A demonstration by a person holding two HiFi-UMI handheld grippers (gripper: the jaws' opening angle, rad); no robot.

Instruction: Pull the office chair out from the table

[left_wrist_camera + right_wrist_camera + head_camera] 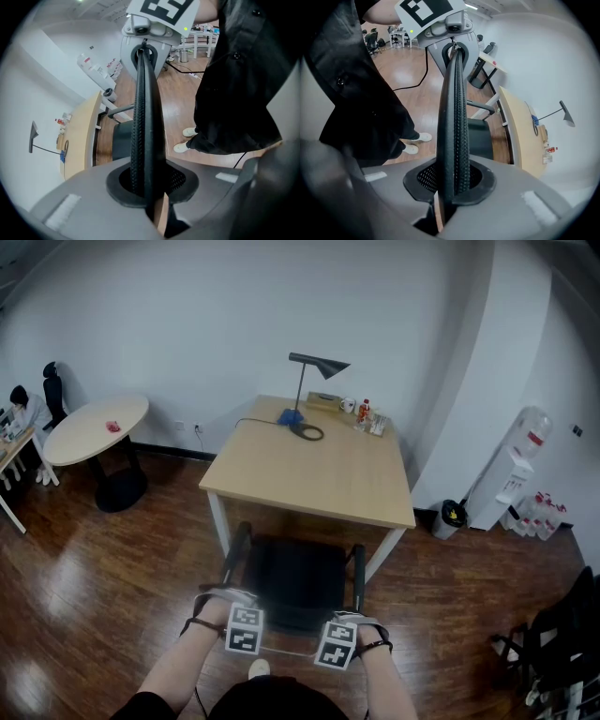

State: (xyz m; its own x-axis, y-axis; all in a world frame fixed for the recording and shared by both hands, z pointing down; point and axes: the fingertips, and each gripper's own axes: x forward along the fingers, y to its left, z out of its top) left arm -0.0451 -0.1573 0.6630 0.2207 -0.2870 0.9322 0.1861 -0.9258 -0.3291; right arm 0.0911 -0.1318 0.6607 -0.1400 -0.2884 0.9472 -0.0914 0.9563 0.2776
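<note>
- Both tools were clamped shut: left gripper (146,185) and right gripper (452,180) each pinched the backrest (144,117) top rim.
- Office chair (295,582) stood close against the table (319,479) near edge, seat facing it.
- Lamp (317,363) sat at the table's far end.

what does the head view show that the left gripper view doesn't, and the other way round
Only the head view: the round table off to the left.
Only the left gripper view: a close look at the left tongs shut on the office chair along its back edge, plus white tables far behind.
Both: the desk, the lamp, the right tongs.
</note>
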